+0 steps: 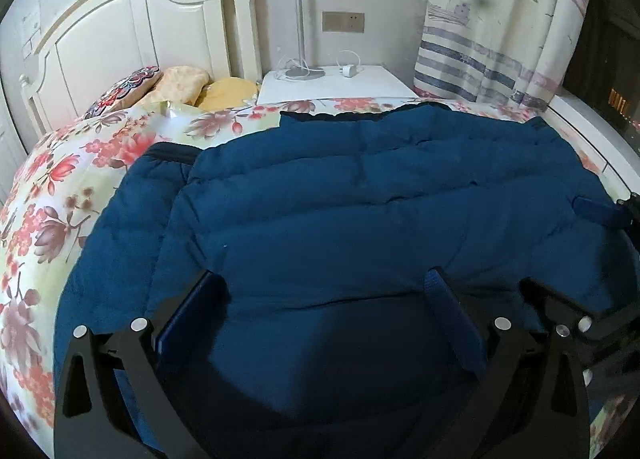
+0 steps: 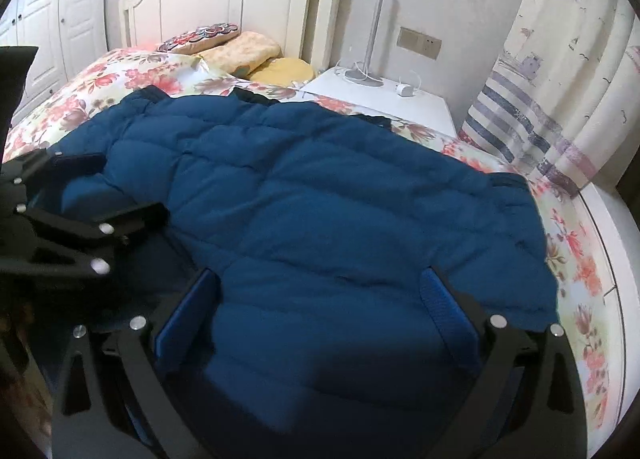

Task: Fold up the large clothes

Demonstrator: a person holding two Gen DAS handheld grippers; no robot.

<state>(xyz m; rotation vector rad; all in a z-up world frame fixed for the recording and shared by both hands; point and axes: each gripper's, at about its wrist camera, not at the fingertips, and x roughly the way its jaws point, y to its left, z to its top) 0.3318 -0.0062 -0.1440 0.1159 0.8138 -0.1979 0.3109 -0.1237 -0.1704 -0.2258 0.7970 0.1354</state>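
Observation:
A large dark blue quilted puffer jacket (image 1: 360, 199) lies spread flat on the bed, and it also shows in the right wrist view (image 2: 320, 187). A sleeve (image 1: 132, 211) is folded along its left side. My left gripper (image 1: 324, 283) is open, its blue-padded fingers wide apart just above the jacket's near part. My right gripper (image 2: 320, 279) is open too, low over the near hem. The right gripper shows at the right edge of the left wrist view (image 1: 592, 315). The left gripper shows at the left of the right wrist view (image 2: 72, 211).
The bed has a floral cover (image 1: 60, 199) and a white headboard (image 1: 132, 31) with pillows (image 1: 180, 87). A white nightstand (image 1: 332, 87) with a lamp pole and charger stands beside it. A striped curtain (image 1: 500, 27) hangs at right. A white bed edge (image 2: 616, 259) runs along the right.

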